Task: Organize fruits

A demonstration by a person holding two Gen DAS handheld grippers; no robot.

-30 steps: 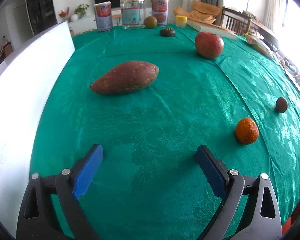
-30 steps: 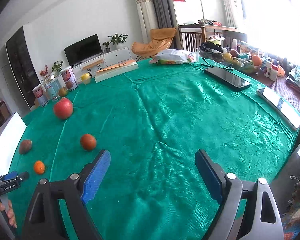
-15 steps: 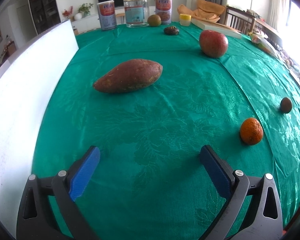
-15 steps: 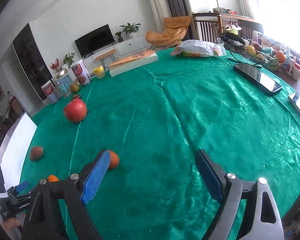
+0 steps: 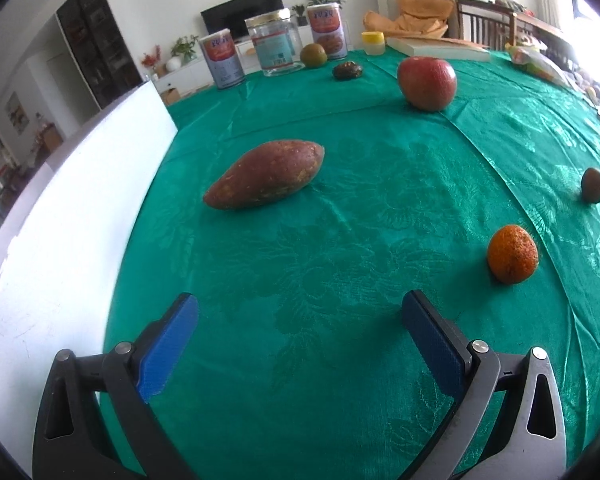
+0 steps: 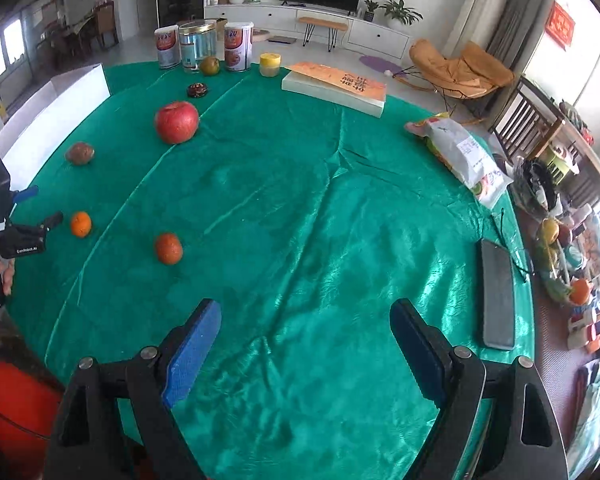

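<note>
Only right view shows phone [image 6: 497,293] — left, sweet potato [image 5: 265,174].

Green-clothed table [image 6: 340,208], apple [image 6: 177,122], sweet potato [image 5: 266,174], oranges [image 6: 168,249]

Each claw has 2 black skeletal arms with silver round screws and textured blue pads: left claw [image 5: 300,312], right claw [image 6: 305,320]. Orange-red clothing [image 6: 8,392] fills the right-wrist view's lower left.
</note>
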